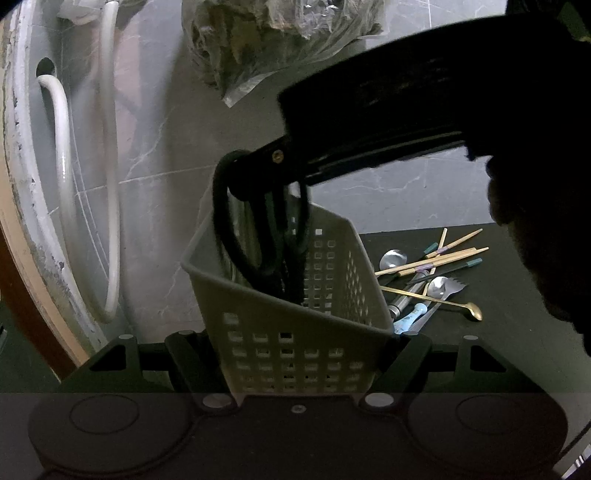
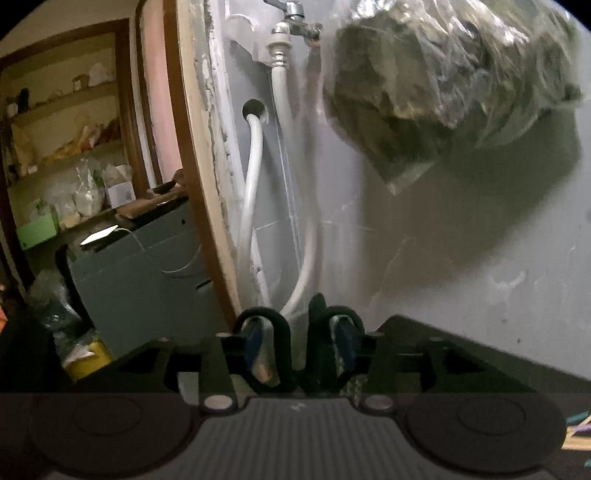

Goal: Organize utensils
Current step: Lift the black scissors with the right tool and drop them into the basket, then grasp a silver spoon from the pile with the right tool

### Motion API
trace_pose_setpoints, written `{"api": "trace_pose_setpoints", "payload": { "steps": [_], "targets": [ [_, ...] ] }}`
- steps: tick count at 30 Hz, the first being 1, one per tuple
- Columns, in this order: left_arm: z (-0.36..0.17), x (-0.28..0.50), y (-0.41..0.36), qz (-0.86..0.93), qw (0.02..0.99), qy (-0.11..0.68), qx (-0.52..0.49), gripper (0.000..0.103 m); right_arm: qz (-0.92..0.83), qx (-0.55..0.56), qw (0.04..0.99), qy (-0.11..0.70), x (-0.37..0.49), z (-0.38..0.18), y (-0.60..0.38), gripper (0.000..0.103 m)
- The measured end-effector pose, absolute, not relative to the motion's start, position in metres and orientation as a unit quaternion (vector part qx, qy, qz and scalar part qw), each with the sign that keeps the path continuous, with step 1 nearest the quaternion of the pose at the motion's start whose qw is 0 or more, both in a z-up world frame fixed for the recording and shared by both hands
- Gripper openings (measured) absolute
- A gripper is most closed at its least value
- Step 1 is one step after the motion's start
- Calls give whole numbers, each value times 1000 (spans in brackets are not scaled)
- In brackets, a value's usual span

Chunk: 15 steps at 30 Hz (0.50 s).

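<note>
Nearest you, the left tool (image 1: 299, 343) is clamped on the near end of the white basket (image 1: 332, 258), one finger on each side wall, so the basket sits right in its mouth. Just beyond, the black scissors (image 1: 266, 236) hang blades-down inside the basket, their handle loops hooked on the tip of the right tool (image 1: 251, 170), which reaches in from above and to the right. That tool (image 2: 299, 343) stands part-spread. It is not pinching: its blue-padded fingers (image 2: 255, 343) seem threaded through the loops of the scissors (image 2: 284, 354).

That is where it could go wrong. If you pull back at an angle, a loop may catch on a finger and drag the scissors out again or tip the basket. Any slack in the left tool's hold would let the basket swing.

Farther off, to the right of the left tool, the loose utensils (image 1: 432, 273) lie in a heap on the dark table (image 1: 517, 332): chopsticks, spoons and a gold spoon (image 1: 474, 314), not yet sorted.

Only the left view shows the basket, the blades and that heap. Only the right view shows the padded fingers inside the loops, plus the tap (image 2: 291, 14) and the shelves (image 2: 62, 110) beyond.
</note>
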State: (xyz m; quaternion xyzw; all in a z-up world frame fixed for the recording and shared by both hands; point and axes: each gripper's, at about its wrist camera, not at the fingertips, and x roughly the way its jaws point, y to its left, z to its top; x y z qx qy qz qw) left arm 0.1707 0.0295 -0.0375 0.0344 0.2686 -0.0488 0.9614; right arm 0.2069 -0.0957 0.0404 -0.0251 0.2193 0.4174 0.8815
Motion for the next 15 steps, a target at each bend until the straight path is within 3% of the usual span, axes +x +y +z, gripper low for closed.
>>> {"api": "trace_pose_setpoints", "payload": {
  "steps": [1,3,6,12,15],
  "targets": [
    [-37,171,29,-49,961,268,34,76,419,-23,880,223,207,41,-98,72],
    [-37,171,29,-49,961,268,34,76,423,-19,878,226,205,44,-104,79],
    [-38,171,29,-49,961,268,34,76,424,-10,876,229,205,50,-112,81],
    [-38,170,32,-41,962,269,33,76,382,39,904,188,205,60,-148,102],
    [-37,170,37,-34,961,271,30,76,335,58,921,190,219,55,-168,103]
  ]
}}
